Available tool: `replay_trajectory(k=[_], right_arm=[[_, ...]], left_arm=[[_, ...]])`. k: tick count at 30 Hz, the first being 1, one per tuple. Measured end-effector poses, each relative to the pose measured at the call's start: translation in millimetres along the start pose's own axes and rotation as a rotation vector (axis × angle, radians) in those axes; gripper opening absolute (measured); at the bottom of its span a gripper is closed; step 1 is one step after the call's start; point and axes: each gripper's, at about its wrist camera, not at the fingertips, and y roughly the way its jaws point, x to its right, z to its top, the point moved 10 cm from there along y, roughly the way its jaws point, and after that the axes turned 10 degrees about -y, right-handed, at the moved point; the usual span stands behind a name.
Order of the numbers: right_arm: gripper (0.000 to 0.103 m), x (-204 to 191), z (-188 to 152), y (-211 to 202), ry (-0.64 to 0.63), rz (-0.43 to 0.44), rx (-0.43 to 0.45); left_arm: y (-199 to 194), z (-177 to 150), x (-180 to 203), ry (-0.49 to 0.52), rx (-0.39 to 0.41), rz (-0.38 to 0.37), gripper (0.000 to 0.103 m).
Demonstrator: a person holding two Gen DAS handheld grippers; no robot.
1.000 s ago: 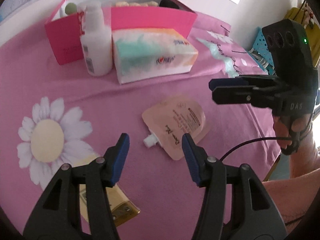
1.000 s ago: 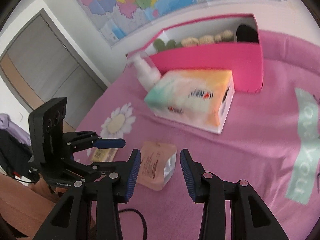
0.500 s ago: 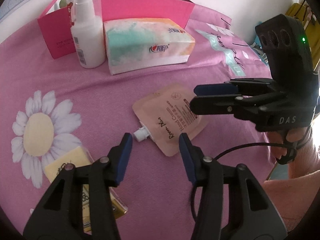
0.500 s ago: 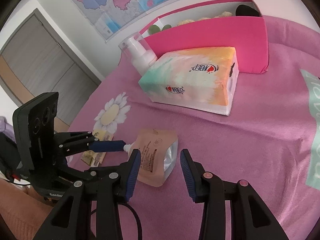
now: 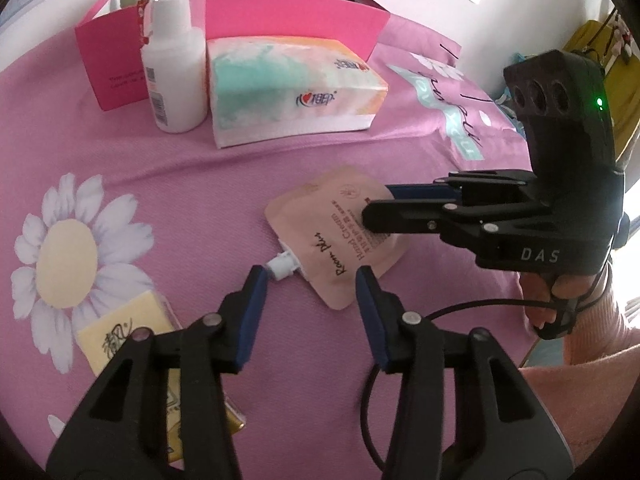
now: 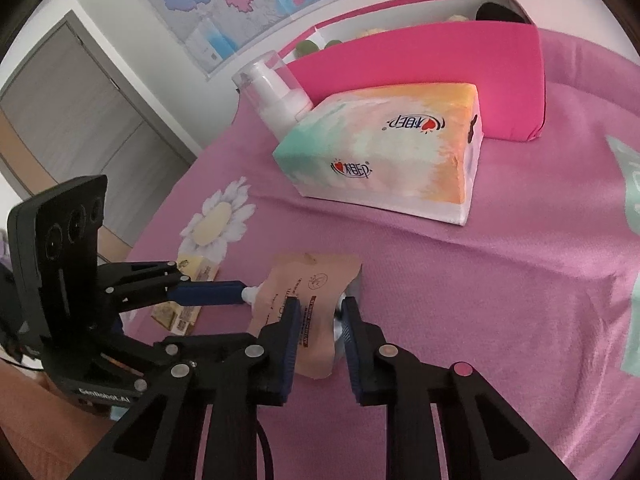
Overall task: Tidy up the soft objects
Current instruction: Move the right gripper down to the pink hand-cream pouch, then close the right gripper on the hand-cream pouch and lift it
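Observation:
A peach hand-cream pouch (image 5: 336, 232) with a white spout lies flat on the pink cloth; it also shows in the right wrist view (image 6: 308, 300). My left gripper (image 5: 310, 284) is open, its fingers either side of the pouch's spout end, just short of it. My right gripper (image 6: 319, 312) is open with its fingers straddling the pouch's far edge; in the left wrist view it (image 5: 378, 210) reaches in from the right over the pouch. A soft tissue pack (image 5: 292, 88) lies in front of the pink box (image 5: 288, 12).
A white pump bottle (image 5: 172, 68) stands left of the tissue pack. A yellow packet (image 5: 132, 336) lies under my left gripper's left finger. The pink box (image 6: 432, 60) holds several small items. The table edge drops off at the right.
Both grippers have moved in on the pouch. The right gripper has narrowed and now straddles the pouch's edge; the left has come down to the spout end.

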Motion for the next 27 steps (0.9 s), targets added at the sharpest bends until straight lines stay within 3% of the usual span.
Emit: replay_trajectory(k=[5,18,27], right_arm=[[0.019,3.4,-1.2,-4.8,0.024,0.002,0.008],[0.020,2.4,-3.5,-10.7,0.038,-0.009,0.017],[0.020,-1.1,1.3,-27.2,0.029,-0.029,0.049]], left_arm=[[-1.1,-0.7,-1.4,-0.018,-0.006,-0.020,0.038],[-1.1,2.1,3.7,-0.006,0.003,-0.002,0.038],[-18.6,14.1,16.6,0.033,0.058,-0.004,0.038]])
